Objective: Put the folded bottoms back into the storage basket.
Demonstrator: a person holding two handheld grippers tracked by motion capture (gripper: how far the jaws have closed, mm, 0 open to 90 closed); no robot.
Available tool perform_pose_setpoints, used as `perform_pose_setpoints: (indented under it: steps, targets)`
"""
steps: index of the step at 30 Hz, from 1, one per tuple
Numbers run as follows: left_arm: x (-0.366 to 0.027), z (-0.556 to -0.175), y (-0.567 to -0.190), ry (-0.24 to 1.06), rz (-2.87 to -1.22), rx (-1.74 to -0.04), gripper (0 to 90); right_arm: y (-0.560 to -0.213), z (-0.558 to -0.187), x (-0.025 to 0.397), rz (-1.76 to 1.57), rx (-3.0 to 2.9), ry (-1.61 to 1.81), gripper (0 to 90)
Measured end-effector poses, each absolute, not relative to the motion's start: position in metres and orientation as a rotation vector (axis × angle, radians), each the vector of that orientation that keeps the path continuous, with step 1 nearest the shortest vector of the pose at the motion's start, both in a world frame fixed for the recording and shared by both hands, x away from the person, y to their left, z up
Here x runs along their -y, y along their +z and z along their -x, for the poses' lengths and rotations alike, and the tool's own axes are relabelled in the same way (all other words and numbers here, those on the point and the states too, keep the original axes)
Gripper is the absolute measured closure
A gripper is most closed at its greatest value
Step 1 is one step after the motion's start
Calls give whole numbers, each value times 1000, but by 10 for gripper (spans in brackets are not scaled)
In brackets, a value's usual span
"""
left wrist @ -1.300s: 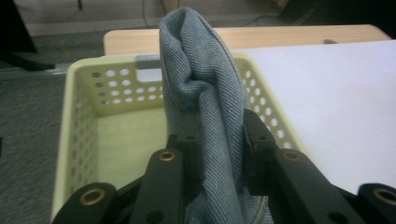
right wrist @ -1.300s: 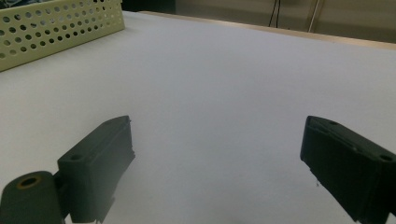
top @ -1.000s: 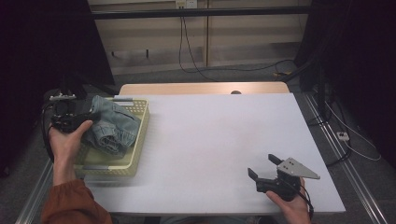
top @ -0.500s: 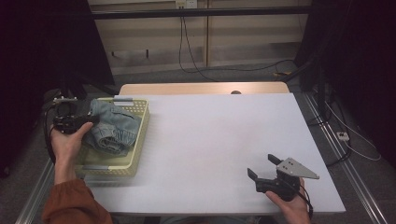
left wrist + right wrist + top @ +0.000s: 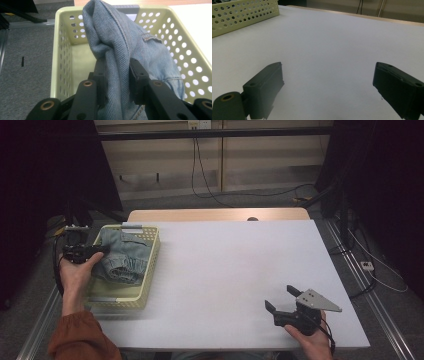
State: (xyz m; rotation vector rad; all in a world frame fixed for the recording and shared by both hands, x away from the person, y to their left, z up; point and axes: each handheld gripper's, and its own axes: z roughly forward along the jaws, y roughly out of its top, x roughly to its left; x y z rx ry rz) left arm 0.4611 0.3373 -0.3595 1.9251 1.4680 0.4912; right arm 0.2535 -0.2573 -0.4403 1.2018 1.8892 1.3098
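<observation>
A pale blue denim garment (image 5: 122, 257) lies bunched in a yellow perforated basket (image 5: 149, 270) at the table's left edge. My left gripper (image 5: 100, 251) reaches in from the basket's left side and is shut on a fold of the denim (image 5: 117, 50), which rises between its two black jaws above the basket (image 5: 62, 57). My right gripper (image 5: 281, 299) rests low at the table's front right, open, with bare white tabletop between its jaws in the right gripper view (image 5: 327, 82).
The white table (image 5: 235, 265) spreads between the basket and the right gripper. The basket's corner (image 5: 244, 15) stands far off to the upper left in the right gripper view. Grey floor and cables lie beyond the table's edges.
The left gripper has lowered and drawn left with the denim, which now sits deeper in the basket. The right gripper has not moved.
</observation>
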Motion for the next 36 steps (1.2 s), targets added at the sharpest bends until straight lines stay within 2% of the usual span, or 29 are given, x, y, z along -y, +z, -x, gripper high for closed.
perform_pose_setpoints:
  steps: [16,26,29,32,36]
  targets:
    - [-335,-467,-375,569,-1993,-1498,666,-441,-254,258,-1200,-1893,1307,96]
    - [-347,-467,-378,527,-1944,-1536,616,-441,-254,258,-1203,-1890,1309,98]
    - [-349,-466,-377,537,-1931,-1550,639,-441,-254,258,-1201,-1892,1309,99]
    - [-350,-467,-379,536,-1937,-1594,723,-441,-254,258,-1201,-1890,1309,99]
    - [-354,-468,-382,533,-1874,-1641,733,-440,-253,258,-1201,-1890,1308,99]
